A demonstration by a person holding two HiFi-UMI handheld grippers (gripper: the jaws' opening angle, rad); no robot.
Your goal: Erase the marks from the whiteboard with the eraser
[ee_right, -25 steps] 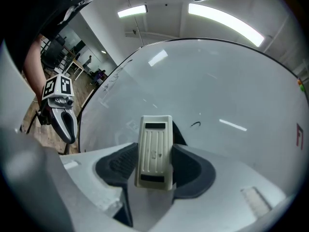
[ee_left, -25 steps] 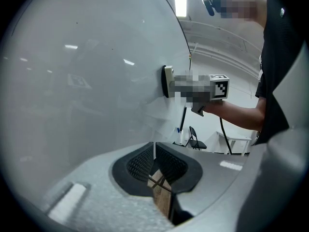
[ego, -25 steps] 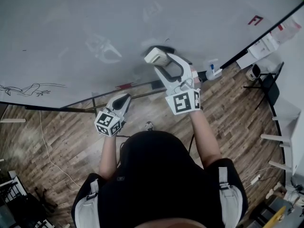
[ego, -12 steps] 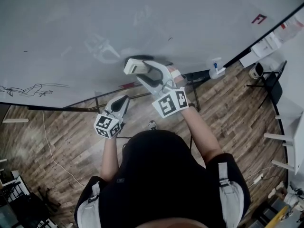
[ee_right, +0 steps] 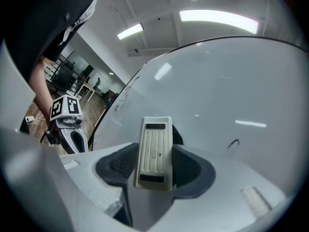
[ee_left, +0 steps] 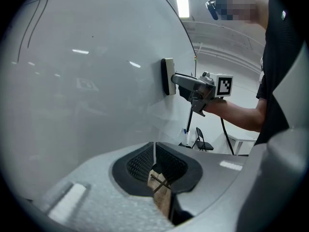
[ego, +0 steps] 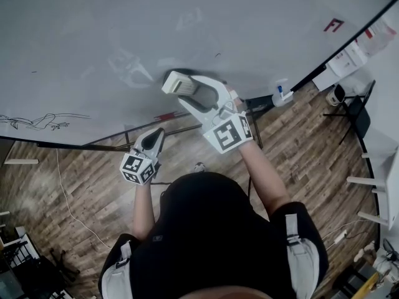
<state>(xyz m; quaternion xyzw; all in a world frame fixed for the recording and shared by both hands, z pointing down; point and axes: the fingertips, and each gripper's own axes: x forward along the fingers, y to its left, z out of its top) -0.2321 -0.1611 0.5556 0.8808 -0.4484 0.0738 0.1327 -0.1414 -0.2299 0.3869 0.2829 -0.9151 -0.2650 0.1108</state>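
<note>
The whiteboard [ego: 93, 23] fills the top of the head view. A cream eraser [ego: 176, 83] lies flat against it, and my right gripper [ego: 188, 88] is shut on it. In the right gripper view the eraser [ee_right: 154, 151] stands between the jaws, with a small black mark [ee_right: 233, 143] to its right. That small black mark [ego: 217, 56] is up and right of the eraser. A black scribble [ego: 37, 121] sits at the board's lower left, and a red mark [ego: 333, 25] at upper right. My left gripper [ego: 153, 143] hangs below the board's bottom edge, shut and empty.
A faint smear [ego: 128, 67] shows left of the eraser. A spray bottle [ego: 278, 92] stands at the board's lower right end, and a red marker [ego: 165, 114] lies on the ledge. A black chair [ego: 349, 108] and white boxes [ego: 346, 61] are at the right. A cable [ego: 68, 198] runs over the wooden floor.
My right gripper has carried the eraser leftward along the board, mostly in the first half second. The left gripper has sunk slightly.
</note>
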